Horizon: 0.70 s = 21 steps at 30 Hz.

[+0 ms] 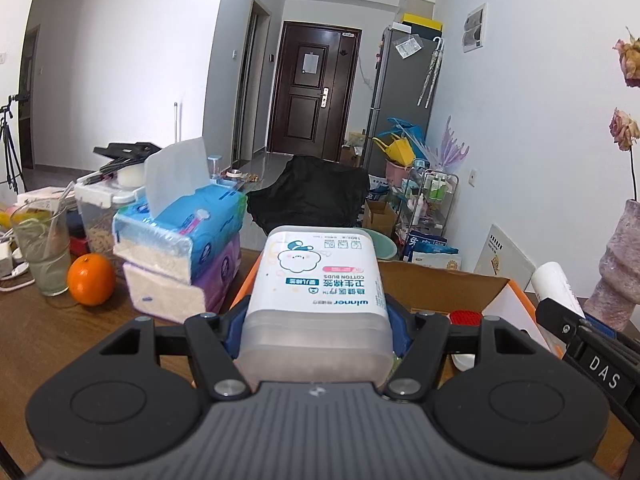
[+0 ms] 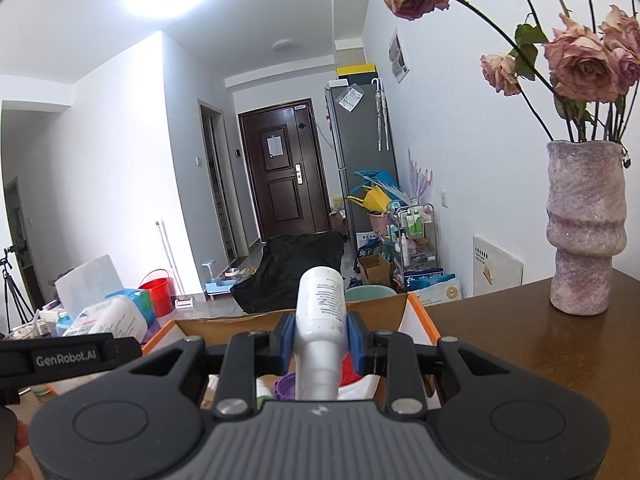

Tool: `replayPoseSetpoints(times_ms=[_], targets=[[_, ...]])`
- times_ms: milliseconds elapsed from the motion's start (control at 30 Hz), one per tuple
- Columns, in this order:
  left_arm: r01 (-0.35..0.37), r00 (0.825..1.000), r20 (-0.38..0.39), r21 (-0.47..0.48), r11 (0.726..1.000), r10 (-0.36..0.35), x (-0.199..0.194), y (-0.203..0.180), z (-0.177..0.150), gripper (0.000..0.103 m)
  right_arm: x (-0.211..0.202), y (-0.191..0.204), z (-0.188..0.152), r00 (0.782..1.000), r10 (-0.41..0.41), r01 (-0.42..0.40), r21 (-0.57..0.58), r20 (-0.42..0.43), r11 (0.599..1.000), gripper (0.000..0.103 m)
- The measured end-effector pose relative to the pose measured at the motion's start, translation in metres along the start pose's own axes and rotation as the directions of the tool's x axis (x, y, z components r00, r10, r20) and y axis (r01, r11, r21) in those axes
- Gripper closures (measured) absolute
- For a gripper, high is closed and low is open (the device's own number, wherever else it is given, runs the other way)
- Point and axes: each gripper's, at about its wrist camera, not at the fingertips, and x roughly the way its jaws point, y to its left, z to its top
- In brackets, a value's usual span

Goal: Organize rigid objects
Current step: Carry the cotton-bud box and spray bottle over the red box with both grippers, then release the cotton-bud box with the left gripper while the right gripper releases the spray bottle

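We see one cotton-bud box (image 1: 316, 300) clamped between our left gripper (image 1: 316, 330) fingers, one white bottle (image 2: 320, 320) pinched tight between our right gripper (image 2: 321, 338) fingers. Beyond both fingertips sits one open cardboard box (image 2: 416, 316) on the worktop (image 2: 520, 340); left of the left fingers, two tissue packs (image 1: 180, 248) and one orange (image 1: 91, 279).

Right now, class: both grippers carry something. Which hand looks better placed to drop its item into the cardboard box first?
Probably right: the right gripper holds the white bottle over the cardboard box. The left gripper's cotton buds box sits nearer its edge.
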Motion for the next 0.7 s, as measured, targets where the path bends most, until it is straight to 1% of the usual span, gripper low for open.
replayPoseSetpoints(times_ms=[233,700], targets=[[0.003,1.0,0.006,0.018,1.0,-0.003,0.02,-0.003,0.008,0.037,0.023,0.0,0.006,1.0,-0.001,0.001,-0.004,-0.015,1.0,0.076],[-0.003,0.999,-0.038,0.07,0.998,0.006,0.063,-0.012,0.006,0.037,0.061,0.006,0.009,0.997,0.001,-0.005,-0.051,-0.075,0.999,0.076]])
